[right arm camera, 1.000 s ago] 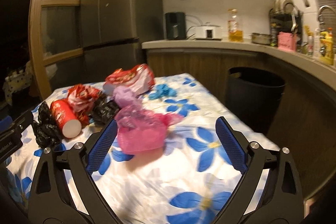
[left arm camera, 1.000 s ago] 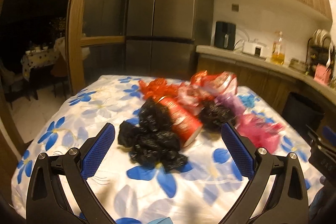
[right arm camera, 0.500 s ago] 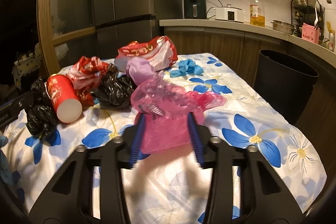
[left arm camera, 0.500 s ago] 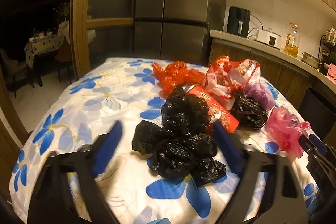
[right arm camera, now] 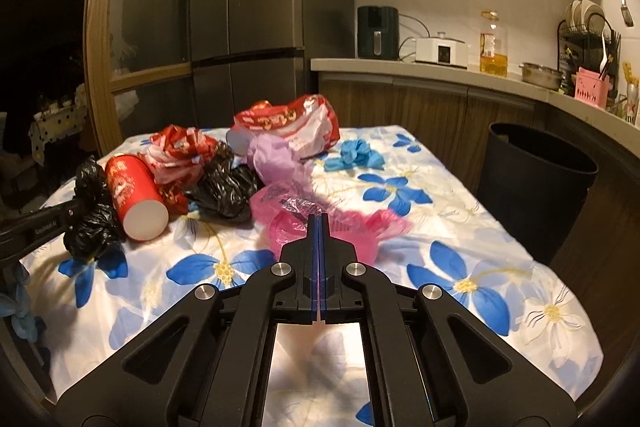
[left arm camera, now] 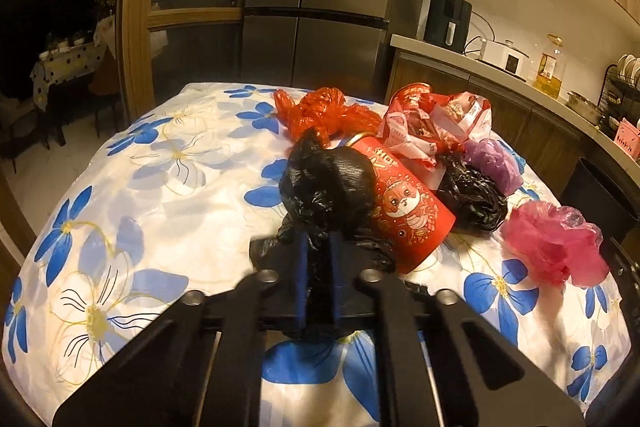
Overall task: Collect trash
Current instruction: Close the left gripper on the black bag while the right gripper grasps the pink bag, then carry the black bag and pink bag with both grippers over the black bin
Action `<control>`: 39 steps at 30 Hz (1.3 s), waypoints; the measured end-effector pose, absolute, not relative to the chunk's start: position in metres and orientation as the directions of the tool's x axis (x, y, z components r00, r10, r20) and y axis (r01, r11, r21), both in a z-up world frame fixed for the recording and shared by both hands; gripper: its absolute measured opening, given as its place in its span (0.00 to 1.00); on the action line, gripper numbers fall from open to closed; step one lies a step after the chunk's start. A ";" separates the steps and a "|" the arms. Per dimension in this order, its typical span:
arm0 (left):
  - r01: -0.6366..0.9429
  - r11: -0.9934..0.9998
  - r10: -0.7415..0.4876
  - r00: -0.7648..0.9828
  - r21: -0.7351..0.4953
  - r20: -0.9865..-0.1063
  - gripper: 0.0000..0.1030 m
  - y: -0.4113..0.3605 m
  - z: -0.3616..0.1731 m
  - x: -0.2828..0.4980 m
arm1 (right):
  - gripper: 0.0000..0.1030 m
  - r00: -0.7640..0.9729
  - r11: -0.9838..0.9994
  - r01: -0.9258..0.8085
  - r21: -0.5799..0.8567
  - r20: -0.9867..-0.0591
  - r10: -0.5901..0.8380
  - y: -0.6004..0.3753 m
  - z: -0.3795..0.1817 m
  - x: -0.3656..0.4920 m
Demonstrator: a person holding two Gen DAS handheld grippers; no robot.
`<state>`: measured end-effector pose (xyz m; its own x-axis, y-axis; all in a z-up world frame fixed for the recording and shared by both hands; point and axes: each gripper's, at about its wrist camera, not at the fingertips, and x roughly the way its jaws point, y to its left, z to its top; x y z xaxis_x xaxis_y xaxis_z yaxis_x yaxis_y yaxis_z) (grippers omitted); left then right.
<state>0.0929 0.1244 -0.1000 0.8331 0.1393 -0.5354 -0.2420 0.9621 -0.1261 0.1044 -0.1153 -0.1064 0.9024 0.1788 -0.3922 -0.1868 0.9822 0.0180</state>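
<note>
While most trash lay on the table (right arm camera: 460,259) and the bin (right arm camera: 536,187) looked untouched, collection had barely begun. Left gripper (left arm camera: 318,267) pinched a black bag (left arm camera: 324,195) beside the red cup (left arm camera: 404,207); right gripper (right arm camera: 319,227), nearly closed, nipped the pink bag (right arm camera: 360,223).

Both wrist views look low and close across the table (left arm camera: 168,187), sharing the red cup (right arm camera: 136,193)
</note>
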 end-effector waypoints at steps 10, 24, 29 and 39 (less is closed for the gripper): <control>-0.227 0.964 0.146 0.887 -0.138 -0.439 0.04 0.111 -0.062 0.059 | 0.00 0.914 0.981 -0.187 0.050 -0.357 0.192 -0.134 -0.082 0.093; 0.024 0.993 -0.064 0.935 -0.118 -0.349 0.04 0.004 -0.013 0.100 | 0.00 0.948 0.991 -0.103 0.082 -0.294 0.123 -0.197 -0.043 0.092; 0.122 0.985 -0.157 0.930 -0.124 -0.332 0.04 -0.040 -0.001 0.128 | 0.00 0.965 0.995 -0.038 0.088 -0.254 0.059 -0.231 -0.027 0.099; 0.301 0.946 -0.322 0.904 -0.117 -0.281 0.03 -0.143 0.020 0.190 | 0.00 0.979 0.985 0.146 0.093 -0.159 -0.130 -0.312 0.006 0.133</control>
<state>0.1902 -0.1428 0.0200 0.9040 -0.3220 -0.2812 0.3009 0.9465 -0.1167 0.1333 -0.3117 0.0061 0.9786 -0.1304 -0.1590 0.1464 0.9848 0.0933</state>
